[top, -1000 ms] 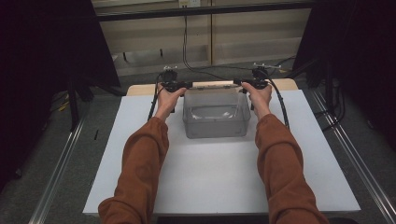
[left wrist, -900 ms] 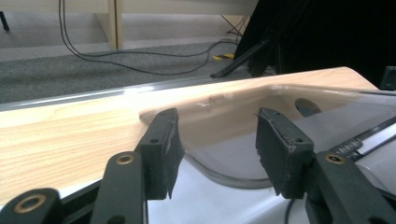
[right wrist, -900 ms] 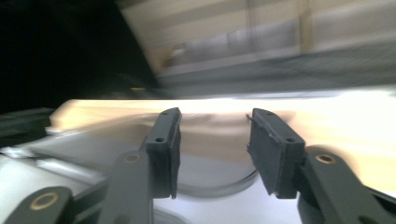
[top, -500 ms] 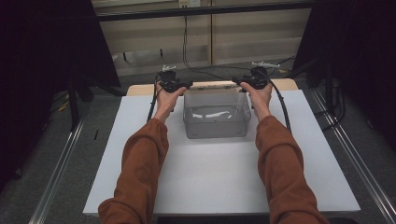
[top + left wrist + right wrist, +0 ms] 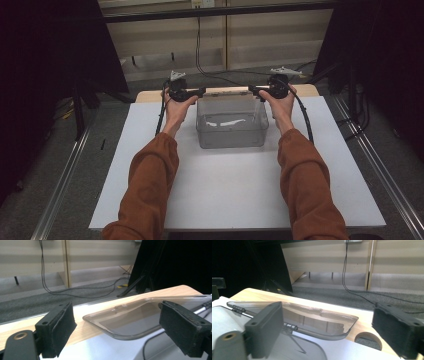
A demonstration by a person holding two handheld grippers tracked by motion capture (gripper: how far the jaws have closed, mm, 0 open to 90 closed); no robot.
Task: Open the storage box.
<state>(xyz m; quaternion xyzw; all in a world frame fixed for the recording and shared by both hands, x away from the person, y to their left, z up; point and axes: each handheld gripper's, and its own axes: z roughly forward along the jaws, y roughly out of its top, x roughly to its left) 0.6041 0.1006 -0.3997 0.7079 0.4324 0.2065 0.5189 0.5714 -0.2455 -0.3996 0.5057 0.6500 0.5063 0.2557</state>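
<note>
Both grippers, left and right, have just been opening, jaws apart and empty, so I back them straight off the clear lidded bin sitting mid-table at the far edge.

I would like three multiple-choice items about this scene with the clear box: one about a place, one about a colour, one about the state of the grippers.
1. Where does the clear plastic box stand?
A. on the floor
B. at the far middle of the white table
C. at the near edge of the table

2. What colour are the person's sleeves?
A. rust orange
B. blue
C. white

3. How do the left gripper and right gripper stand?
A. both clamped on the box
B. one open, one shut
C. both open

Answers:
1 B, it sits far from the person, between the hands.
2 A, both forearms show it.
3 C, the jaws have just been opening; in both gripper views the pads stand apart, clear of the lid.
</note>
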